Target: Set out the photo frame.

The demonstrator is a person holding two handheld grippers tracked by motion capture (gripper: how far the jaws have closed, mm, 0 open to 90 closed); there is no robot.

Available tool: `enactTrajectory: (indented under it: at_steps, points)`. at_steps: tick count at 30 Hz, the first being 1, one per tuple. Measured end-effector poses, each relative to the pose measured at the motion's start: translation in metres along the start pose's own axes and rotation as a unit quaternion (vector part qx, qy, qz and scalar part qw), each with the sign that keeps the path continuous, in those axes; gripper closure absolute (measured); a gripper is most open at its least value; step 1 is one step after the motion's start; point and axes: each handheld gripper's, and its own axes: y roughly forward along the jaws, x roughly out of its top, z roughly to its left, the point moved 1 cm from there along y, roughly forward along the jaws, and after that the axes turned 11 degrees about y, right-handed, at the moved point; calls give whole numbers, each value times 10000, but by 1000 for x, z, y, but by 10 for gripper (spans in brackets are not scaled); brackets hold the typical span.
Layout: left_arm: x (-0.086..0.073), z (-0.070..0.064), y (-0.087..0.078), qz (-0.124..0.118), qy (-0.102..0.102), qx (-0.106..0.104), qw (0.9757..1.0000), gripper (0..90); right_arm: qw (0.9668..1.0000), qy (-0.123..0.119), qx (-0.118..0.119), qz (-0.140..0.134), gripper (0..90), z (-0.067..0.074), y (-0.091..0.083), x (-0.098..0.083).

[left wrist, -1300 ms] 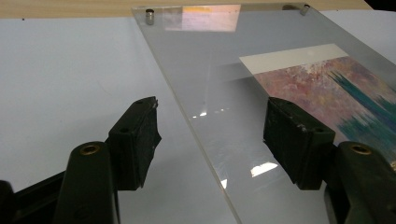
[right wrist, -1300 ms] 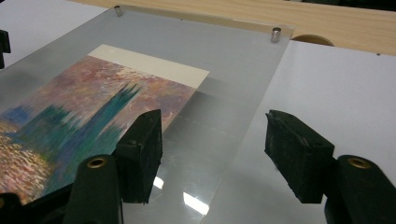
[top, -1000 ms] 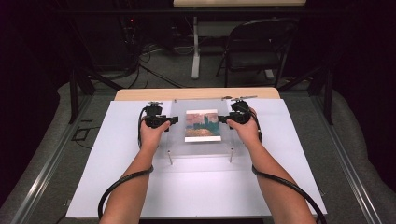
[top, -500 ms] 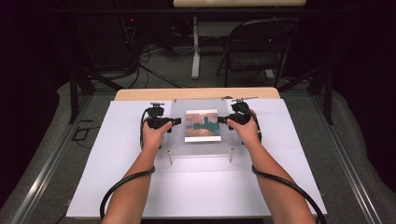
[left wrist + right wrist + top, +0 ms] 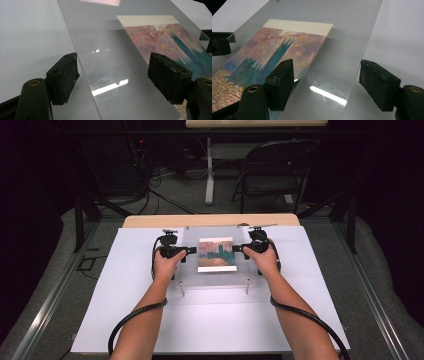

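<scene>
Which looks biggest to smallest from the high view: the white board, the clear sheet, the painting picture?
1. white board
2. clear sheet, lying on top of it
3. painting picture, in the sheet's middle

A dark room: grey floor (image 5: 190, 195), black folding chair (image 5: 272, 172) behind the white tabletop (image 5: 125, 320), cables (image 5: 160, 182) trailing across.

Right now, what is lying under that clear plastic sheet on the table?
Under the clear sheet lies a painted print of pink sky, teal towers and golden water, with a cream border. Around it the white table shows through. What lies beneath the print is covered.
</scene>
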Motion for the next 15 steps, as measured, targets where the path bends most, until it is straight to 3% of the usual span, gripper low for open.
enactTrajectory:
  at_steps: [9,11,15]
  points:
    - [-1,-1,0,53,-104,-60,9999,212,9999,107,65,4,238,-1,3,-1]
    - [-2,-1,1,64,-157,-176,9997,212,9999,133,89,-12,235,-2,3,-1]
    - [-2,-1,2,48,-166,-152,9997,207,9996,214,172,21,235,-3,4,-2]
